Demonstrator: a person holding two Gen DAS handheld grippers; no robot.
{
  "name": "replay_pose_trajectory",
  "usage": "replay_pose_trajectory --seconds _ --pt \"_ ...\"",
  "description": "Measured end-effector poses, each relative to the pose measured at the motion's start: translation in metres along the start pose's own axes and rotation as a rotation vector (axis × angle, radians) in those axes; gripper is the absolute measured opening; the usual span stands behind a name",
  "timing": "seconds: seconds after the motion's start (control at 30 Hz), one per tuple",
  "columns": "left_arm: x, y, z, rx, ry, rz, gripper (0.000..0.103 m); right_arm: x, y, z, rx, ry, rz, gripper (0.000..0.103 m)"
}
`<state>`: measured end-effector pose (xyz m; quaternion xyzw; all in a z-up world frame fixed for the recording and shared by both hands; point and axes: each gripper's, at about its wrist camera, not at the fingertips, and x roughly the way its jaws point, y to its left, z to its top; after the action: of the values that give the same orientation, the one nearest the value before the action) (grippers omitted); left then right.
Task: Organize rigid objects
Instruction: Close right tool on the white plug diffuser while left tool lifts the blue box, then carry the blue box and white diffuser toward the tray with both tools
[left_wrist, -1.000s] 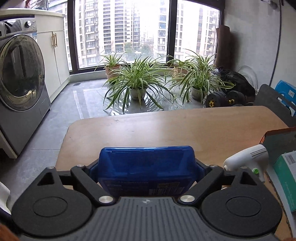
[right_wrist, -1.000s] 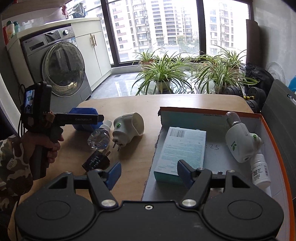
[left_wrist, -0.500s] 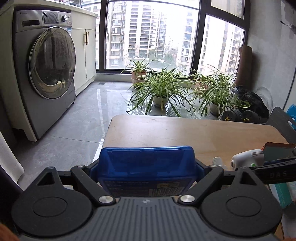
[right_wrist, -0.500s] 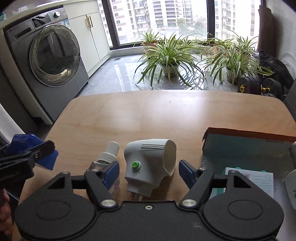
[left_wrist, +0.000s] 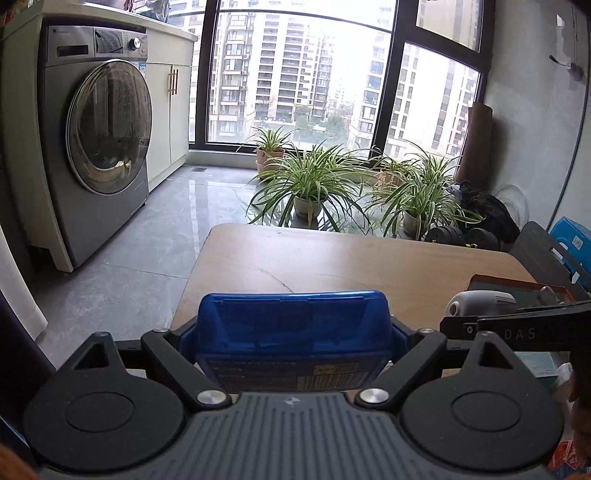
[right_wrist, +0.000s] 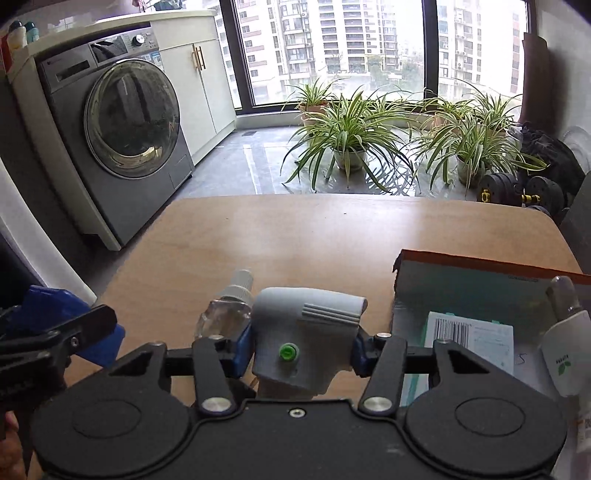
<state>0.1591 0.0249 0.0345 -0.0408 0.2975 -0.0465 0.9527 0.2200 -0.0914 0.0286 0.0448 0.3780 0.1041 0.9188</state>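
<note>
Right gripper (right_wrist: 301, 354) was the one in play: jaws closed in on the white plug-in unit (right_wrist: 303, 332), a blue pad touching each flank, green button facing the camera. Looked like a grip, though I couldn't tell whether it had left the counter (right_wrist: 332, 236). Its long axis ran across the jaws, vented barrel pointing right toward the open box (right_wrist: 480, 264).

That's the relation the next move turns on: the box sat just right of the jaws, its orange-edged near wall between them and the box floor. So the likely move was up and right over that wall, not a straight slide.

A clear bottle (right_wrist: 229, 306) with a white cap lay touching or just beside the left pad, so it could get dragged along.

The box already held a teal carton (right_wrist: 476, 334) and a second white plug-in unit (right_wrist: 565, 350) at its right side. The free spot seemed to be between them.

Left gripper (left_wrist: 293, 345) was clamped on a blue plastic case (left_wrist: 291, 325), held at the counter's near-left edge, farther from the box.
</note>
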Motion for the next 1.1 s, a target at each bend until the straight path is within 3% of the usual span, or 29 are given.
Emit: replay_pose_trajectory --seconds 0.23,0.6,1.1 --pt "-0.034 -0.032 -0.012 0.020 -0.013 -0.044 0.094 -0.080 -0.005 -0.037 -0.015 -0.067 -0.015 0.061" --pt "-0.067 -0.085 -0.031 0.052 -0.023 -0.146 0.094 -0.164 -0.048 -0.096 0.063 -0.129 -0.099 0.061" --pt "-0.063 -0.140 -0.056 0.123 -0.007 -0.228 0.094 -0.205 -0.113 -0.141 0.141 -0.167 -0.218 0.061"
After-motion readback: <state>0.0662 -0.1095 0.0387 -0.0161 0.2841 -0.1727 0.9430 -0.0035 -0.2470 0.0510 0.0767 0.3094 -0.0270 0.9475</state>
